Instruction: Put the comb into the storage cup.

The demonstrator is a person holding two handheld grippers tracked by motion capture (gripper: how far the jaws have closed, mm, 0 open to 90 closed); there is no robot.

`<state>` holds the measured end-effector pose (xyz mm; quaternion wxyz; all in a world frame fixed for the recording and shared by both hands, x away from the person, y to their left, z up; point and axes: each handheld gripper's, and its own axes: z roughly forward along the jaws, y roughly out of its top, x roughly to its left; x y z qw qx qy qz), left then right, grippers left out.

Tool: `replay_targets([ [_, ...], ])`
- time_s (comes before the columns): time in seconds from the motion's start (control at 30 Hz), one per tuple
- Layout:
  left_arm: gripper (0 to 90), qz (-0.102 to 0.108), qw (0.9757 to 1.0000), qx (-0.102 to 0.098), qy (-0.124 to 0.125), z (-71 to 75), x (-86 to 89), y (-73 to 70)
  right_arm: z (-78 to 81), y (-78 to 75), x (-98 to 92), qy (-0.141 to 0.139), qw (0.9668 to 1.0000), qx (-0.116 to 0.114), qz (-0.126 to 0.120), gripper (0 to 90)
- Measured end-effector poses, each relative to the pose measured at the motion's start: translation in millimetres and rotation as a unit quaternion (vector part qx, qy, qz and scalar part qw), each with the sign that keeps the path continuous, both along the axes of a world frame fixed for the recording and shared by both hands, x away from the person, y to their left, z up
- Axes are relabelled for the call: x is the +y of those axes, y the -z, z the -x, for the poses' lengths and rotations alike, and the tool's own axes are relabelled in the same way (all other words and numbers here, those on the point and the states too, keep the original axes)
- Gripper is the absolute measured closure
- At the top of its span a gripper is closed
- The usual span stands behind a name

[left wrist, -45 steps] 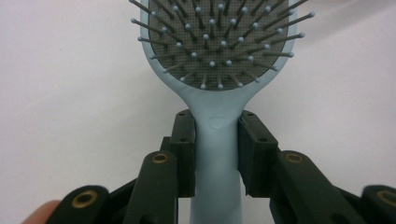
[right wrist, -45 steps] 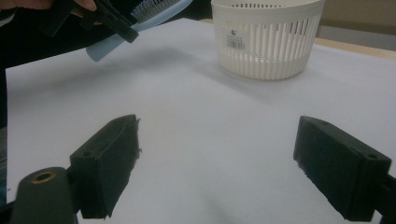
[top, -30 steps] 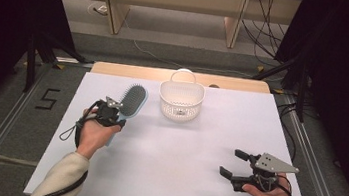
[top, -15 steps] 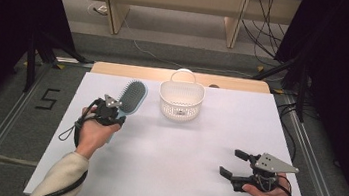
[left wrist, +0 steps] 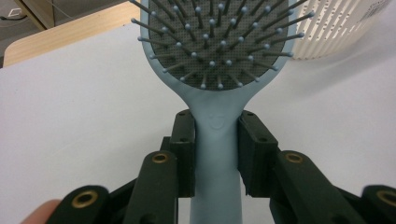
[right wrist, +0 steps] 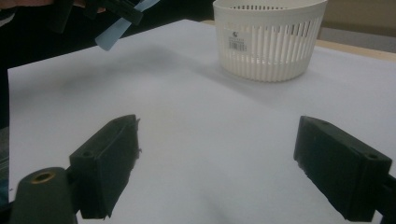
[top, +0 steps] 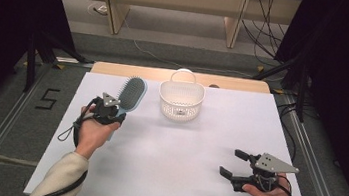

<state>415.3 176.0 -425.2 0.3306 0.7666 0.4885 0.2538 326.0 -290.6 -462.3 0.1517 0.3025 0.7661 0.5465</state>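
Gripping the hairbrush (top: 132,93) by its pale blue handle, our left gripper (top: 107,111) sits at about 9 o'clock on the white table (top: 197,146), with the brush head pointing off toward 1 o'clock. In the left gripper view both black pads are pressed right up against the handle (left wrist: 217,158) just below where it widens into the bristle pad (left wrist: 217,42), so the jaws are closed down to handle width and clamped on it. The bristles face up, grey cushion with little ball-tipped pins.

The white slotted basket (top: 180,100) stands at 12 o'clock on the table, just beside the brush head on its right, not touching as far as we can tell. It has a barcode sticker on its wall (right wrist: 238,39) in the right gripper view.

Our right gripper (top: 236,165) is down at about 5 o'clock, well apart from everything else. Its jaws are spread wide with nothing but bare table between them, pads pointing across toward the basket and the brush
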Motion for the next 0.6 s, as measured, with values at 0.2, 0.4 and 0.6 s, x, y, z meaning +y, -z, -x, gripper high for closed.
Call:
replay_targets([
  [0.2,69.7,0.004,0.9999,-0.011,0.0,0.6,-0.1,-1.5,0.1,0.0,0.0,0.0,1.0,0.0,0.0,15.1],
  [0.4,69.7,0.012,0.9997,-0.021,-0.002,0.7,0.1,-1.6,0.0,0.0,-0.1,0.0,1.0,0.0,0.0,15.1],
  [0.6,69.7,0.011,0.9995,-0.028,-0.001,1.1,0.2,-2.2,0.0,0.0,0.0,0.0,1.0,0.0,0.0,15.1],
])
